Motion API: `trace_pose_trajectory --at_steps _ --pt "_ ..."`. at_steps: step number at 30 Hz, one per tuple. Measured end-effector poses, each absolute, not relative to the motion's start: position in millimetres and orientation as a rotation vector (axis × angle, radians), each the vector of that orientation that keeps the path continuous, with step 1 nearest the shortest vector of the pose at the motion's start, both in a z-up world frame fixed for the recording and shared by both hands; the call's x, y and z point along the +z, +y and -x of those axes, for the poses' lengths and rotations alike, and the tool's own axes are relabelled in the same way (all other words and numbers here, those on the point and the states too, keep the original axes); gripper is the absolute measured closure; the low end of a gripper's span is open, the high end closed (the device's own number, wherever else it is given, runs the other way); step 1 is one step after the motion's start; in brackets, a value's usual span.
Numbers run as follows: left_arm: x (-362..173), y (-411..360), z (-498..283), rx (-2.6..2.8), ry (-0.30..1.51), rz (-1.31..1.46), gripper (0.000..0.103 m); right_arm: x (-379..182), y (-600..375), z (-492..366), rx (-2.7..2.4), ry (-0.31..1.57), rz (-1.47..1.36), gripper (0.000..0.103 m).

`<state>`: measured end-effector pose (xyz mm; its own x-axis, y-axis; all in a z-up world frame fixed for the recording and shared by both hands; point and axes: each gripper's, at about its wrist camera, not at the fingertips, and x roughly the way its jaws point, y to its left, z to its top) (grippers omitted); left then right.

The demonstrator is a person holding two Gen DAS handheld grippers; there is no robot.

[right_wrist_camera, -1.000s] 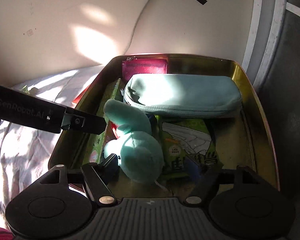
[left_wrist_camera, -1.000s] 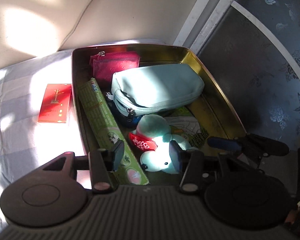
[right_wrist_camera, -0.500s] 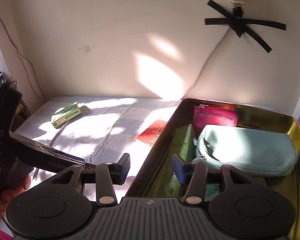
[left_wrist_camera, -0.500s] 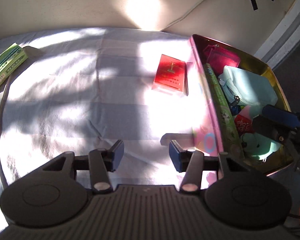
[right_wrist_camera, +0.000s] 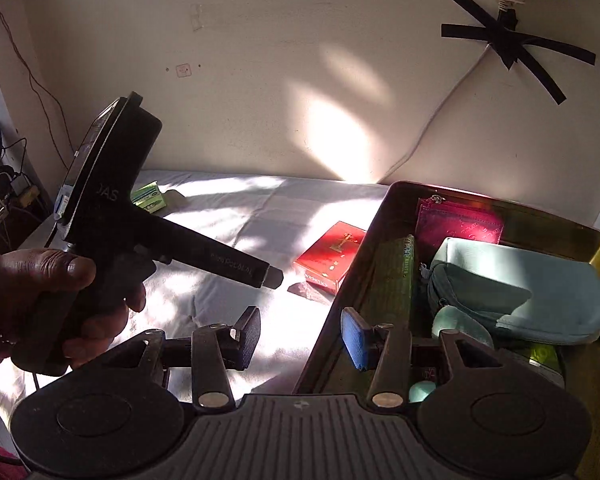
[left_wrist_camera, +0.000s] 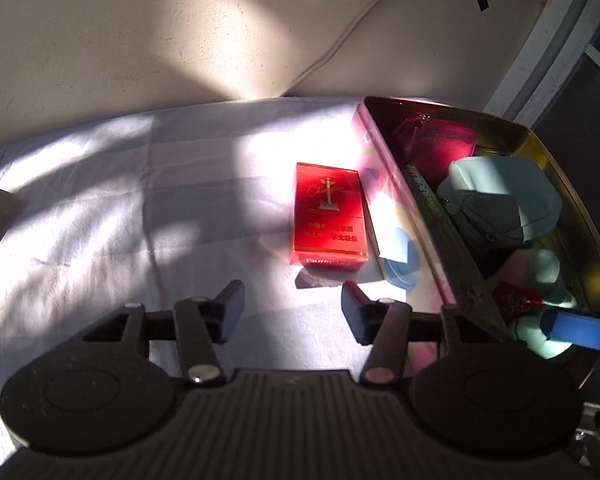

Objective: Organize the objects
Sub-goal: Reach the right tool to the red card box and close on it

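A red box (left_wrist_camera: 328, 216) lies on the white cloth just left of the open metal tin (left_wrist_camera: 388, 208); it also shows in the right wrist view (right_wrist_camera: 330, 256). My left gripper (left_wrist_camera: 292, 312) is open and empty, a short way in front of the box. My right gripper (right_wrist_camera: 300, 338) is open and empty over the tin's (right_wrist_camera: 340, 308) left wall. The tin holds a light blue pouch (right_wrist_camera: 532, 292), a pink wallet (right_wrist_camera: 458, 226), a long green box (right_wrist_camera: 396, 276) and a teal plush toy (left_wrist_camera: 540, 272).
A small green box (right_wrist_camera: 150, 197) lies at the cloth's far left. The hand-held left gripper body (right_wrist_camera: 112, 236) fills the left of the right wrist view. A wall with a taped cable (right_wrist_camera: 504, 44) stands behind. Cables (right_wrist_camera: 0, 196) hang off the left edge.
Both grippers pulled back out of the tin, leaving the plush toy inside. The left gripper swung left over the cloth and closed in on the red box. The right gripper rose.
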<state>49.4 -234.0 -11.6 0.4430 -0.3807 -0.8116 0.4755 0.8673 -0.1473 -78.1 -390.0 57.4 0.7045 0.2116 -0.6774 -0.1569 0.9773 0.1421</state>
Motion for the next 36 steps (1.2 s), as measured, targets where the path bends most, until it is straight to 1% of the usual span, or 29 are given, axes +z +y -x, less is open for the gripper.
trace_pose_trajectory --at_steps 5,6,8,13,14,15,16,17,18,21,24,26,28,30,31,33,35,36 --pt "-23 -263 -59 -0.672 0.935 -0.190 0.047 53 -398 88 0.140 0.793 -0.093 0.064" --pt "-25 -266 -60 -0.690 0.928 -0.199 0.044 53 -400 88 0.130 0.798 -0.097 0.064" --pt "-28 -272 -61 -0.710 0.907 -0.223 0.042 50 -402 86 0.116 0.806 -0.106 0.064" --pt "-35 -270 -85 -0.686 0.931 -0.138 0.041 45 -402 79 0.104 0.827 -0.121 0.064" --pt "-36 -268 -89 -0.671 0.930 -0.123 0.043 44 -401 77 0.106 0.830 -0.118 0.064" --pt "-38 -268 -92 -0.639 0.922 -0.127 0.053 44 -399 76 0.109 0.830 -0.113 0.064" --pt "-41 -267 -95 -0.603 0.925 -0.142 0.060 45 -397 74 0.114 0.827 -0.101 0.064" --pt "-45 -264 -101 -0.532 0.942 -0.163 0.076 46 -396 73 0.119 0.823 -0.091 0.064" --pt "-46 -258 -106 -0.489 0.930 -0.150 0.080 48 -394 71 0.127 0.819 -0.081 0.064" --pt "-44 -232 -124 -0.381 0.950 -0.062 0.082 50 -389 58 0.165 0.815 -0.052 0.064" --pt "-41 -202 -137 -0.304 0.995 0.031 0.082 56 -376 35 0.232 0.788 0.064 0.064" --pt "-35 -184 -139 -0.292 1.020 0.100 0.082 63 -368 5 0.290 0.765 0.170 0.063" --pt "-28 -169 -134 -0.289 1.022 0.157 0.080 64 -362 -35 0.358 0.794 0.261 0.062" --pt "-23 -155 -124 -0.296 1.024 0.209 0.073 59 -360 -76 0.391 0.836 0.319 0.052" --pt "-21 -149 -120 -0.302 1.030 0.228 0.072 54 -360 -98 0.414 0.881 0.334 0.045" --pt "-21 -139 -111 -0.310 1.047 0.253 0.071 43 -363 -132 0.432 0.928 0.353 0.042" --pt "-23 -130 -106 -0.316 1.072 0.276 0.070 28 -367 -164 0.470 0.986 0.377 0.022" --pt "-24 -125 -103 -0.321 1.082 0.286 0.069 19 -368 -176 0.494 1.015 0.396 0.020"
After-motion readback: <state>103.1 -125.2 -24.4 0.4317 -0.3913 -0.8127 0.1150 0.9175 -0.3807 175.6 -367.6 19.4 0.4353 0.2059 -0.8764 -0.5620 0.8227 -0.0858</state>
